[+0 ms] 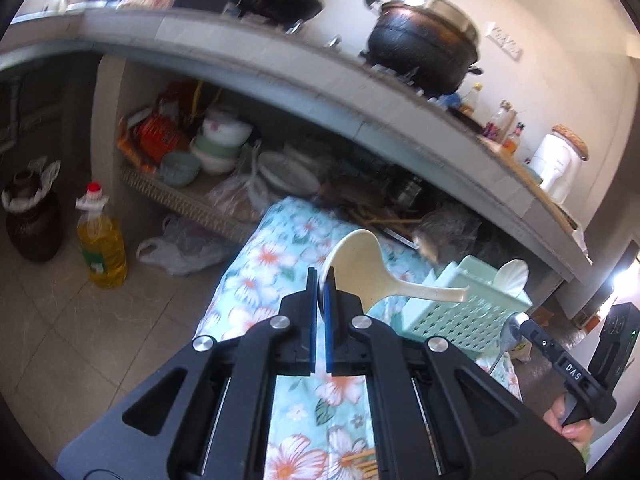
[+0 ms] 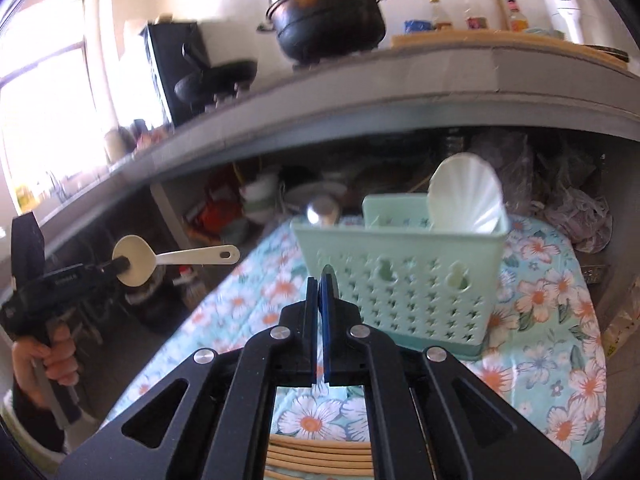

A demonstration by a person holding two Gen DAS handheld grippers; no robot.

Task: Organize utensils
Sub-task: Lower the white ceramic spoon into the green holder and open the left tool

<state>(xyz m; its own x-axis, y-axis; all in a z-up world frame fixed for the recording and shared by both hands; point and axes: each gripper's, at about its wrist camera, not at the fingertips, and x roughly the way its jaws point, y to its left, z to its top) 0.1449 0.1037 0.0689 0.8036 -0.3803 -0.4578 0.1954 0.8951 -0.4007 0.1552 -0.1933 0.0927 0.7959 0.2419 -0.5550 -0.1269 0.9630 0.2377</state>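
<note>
Left hand-held gripper (image 1: 322,280) clamped on cream spoon (image 1: 356,264); right hand-held gripper (image 2: 323,280) clamped, apparently on a metal spoon (image 2: 320,211); next: lower each into green basket (image 2: 400,276).

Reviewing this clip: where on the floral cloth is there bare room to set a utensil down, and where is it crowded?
Bare floral cloth lies left of the green utensil basket, and more to its right. The near edge is taken by chopsticks. The basket already holds a white scalloped scoop, and the shelf behind the cloth is packed with bowls and bags.
</note>
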